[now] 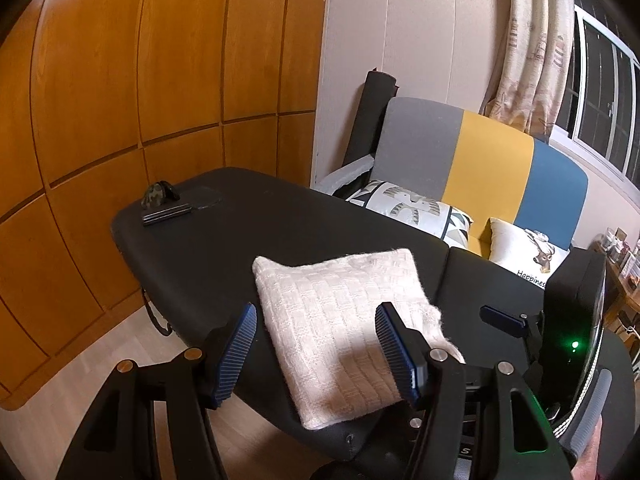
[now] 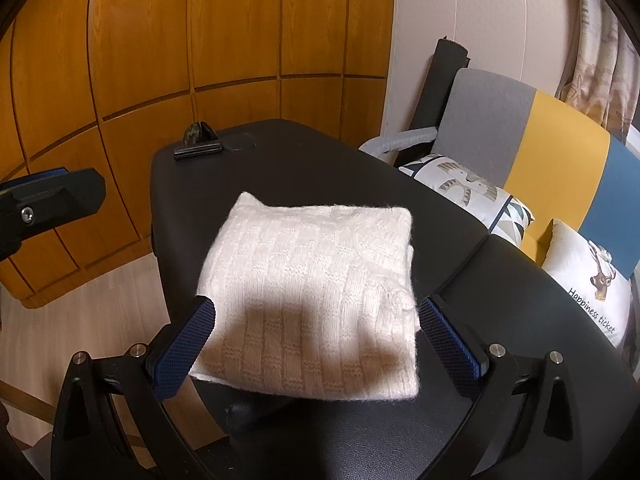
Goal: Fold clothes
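We count one folded cream knit sweater point(image 2: 312, 300) on one black padded table point(image 2: 320, 160), two printed cushions point(image 2: 472, 192), and two wide-open grippers point(image 2: 316, 340).

Cream knit sweater point(image 2: 312, 304), folded into square, flat on black table point(image 2: 320, 168).

— What stood beyond the fingers?
— A black padded table point(image 2: 304, 168), and at its far end a flat black case point(image 2: 197, 148) with a small camouflage clip point(image 2: 193, 133) touching it from behind
— And off to the right?
— A sofa point(image 1: 492, 148) striped grey, yellow and blue, holding a bird-print cushion point(image 1: 416, 208) and a deer cushion point(image 2: 592, 284); a curtain point(image 1: 532, 40) hung beside the window point(image 1: 600, 80)
— To the left?
— Orange wood panelling point(image 2: 160, 40)
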The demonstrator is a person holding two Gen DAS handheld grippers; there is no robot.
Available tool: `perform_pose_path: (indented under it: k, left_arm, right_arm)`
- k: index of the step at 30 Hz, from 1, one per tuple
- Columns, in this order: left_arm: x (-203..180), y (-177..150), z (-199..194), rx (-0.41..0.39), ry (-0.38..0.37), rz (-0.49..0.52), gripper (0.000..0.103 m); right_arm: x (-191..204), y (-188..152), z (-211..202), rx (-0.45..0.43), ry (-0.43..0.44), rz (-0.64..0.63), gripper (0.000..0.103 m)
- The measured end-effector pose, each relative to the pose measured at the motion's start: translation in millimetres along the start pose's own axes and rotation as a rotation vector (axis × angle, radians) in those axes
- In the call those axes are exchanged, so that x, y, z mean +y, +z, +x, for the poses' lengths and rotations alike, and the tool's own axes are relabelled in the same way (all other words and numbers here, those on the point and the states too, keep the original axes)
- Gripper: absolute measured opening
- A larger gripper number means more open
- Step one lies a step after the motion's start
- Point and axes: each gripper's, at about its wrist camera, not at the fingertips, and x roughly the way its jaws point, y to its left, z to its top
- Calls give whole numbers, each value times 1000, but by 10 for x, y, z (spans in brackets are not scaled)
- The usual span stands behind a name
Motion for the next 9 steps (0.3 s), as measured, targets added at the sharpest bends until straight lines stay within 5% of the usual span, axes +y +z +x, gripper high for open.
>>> perform_pose_path:
  k: [9]
  left_arm:
    - [27,19,-73,-43,0,-15,63]
  right_arm:
    - [-48,-18,39,18,-20,5,103]
